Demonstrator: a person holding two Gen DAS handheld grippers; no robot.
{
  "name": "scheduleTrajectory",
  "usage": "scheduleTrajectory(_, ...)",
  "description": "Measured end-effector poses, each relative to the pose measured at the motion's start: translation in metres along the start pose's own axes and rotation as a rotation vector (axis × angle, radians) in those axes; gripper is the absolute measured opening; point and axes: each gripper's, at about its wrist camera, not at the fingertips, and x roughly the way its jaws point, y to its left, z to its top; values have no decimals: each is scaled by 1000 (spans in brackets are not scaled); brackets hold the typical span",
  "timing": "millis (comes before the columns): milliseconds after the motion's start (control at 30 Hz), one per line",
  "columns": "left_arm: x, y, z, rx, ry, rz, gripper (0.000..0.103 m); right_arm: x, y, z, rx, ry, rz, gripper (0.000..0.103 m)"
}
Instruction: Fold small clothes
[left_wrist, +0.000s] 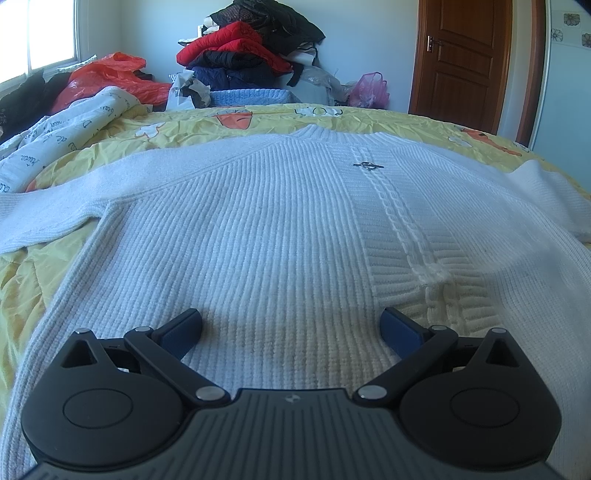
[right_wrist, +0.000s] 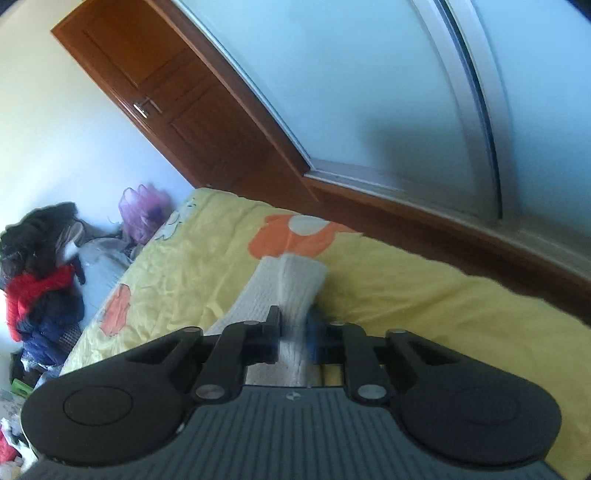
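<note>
A white ribbed knit sweater (left_wrist: 258, 229) lies spread flat on the yellow bedsheet (left_wrist: 369, 118), neck away from me, with a small metal clasp (left_wrist: 366, 165) on its cable strip. My left gripper (left_wrist: 291, 328) rests open over the sweater's lower part, with nothing between its fingers. In the tilted, blurred right wrist view, my right gripper (right_wrist: 293, 332) is shut on the sweater's sleeve (right_wrist: 291, 284). The sleeve's cuff sticks out beyond the fingers over the sheet.
A heap of red, dark and blue clothes (left_wrist: 243, 48) and a red plastic bag (left_wrist: 107, 77) sit at the far side of the bed. A printed white quilt (left_wrist: 55, 136) lies at the left. A brown door (left_wrist: 461, 55) and a wardrobe (right_wrist: 369, 92) stand beyond.
</note>
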Motion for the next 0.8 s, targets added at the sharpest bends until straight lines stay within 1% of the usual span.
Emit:
scheduleTrajectory(67, 0, 0, 0, 0, 0, 0, 103, -14, 1, 2, -15, -30, 0, 17)
scheduleTrajectory(167, 0, 0, 0, -1, 0, 0, 103, -40, 26, -2, -51, -101, 72, 17)
scheduleTrajectory(267, 0, 0, 0, -1, 0, -1, 103, -79, 73, -15, -153, -151, 195, 17)
scheduleTrajectory(300, 0, -1, 0, -2, -1, -1, 103, -93, 91, -24, -191, -161, 244, 17)
scheduleTrajectory(367, 0, -1, 0, -2, 0, -1, 103, -120, 132, -54, -279, -156, 358, 17)
scheduleTrajectory(433, 0, -1, 0, -2, 0, -1, 103, -137, 172, -94, -371, -124, 458, 17)
scheduleTrajectory(500, 0, -1, 0, -2, 0, -1, 103, -144, 208, -135, -447, -81, 533, 16)
scheduleTrajectory(533, 0, -1, 0, -2, 0, -2, 103, -141, 228, -162, -488, -39, 567, 16)
scheduleTrajectory(600, 0, -2, -1, -1, 0, -2, 103, -135, 258, -203, -521, 54, 609, 16)
scheduleTrajectory(633, 0, -2, -1, -1, 0, -1, 103, -126, 271, -225, -536, 109, 616, 16)
scheduleTrajectory(667, 0, -2, -1, -1, 0, -2, 103, -118, 283, -250, -568, 148, 606, 16)
scheduleTrajectory(733, 1, -4, -1, -4, -1, -7, 103, -98, 300, -291, -643, 215, 547, 18)
scheduleTrajectory(767, 1, -5, -1, -5, -1, -8, 103, -92, 304, -305, -673, 243, 508, 27)
scheduleTrajectory(800, 2, -6, -1, -5, -1, -9, 103, -92, 303, -316, -688, 258, 474, 31)
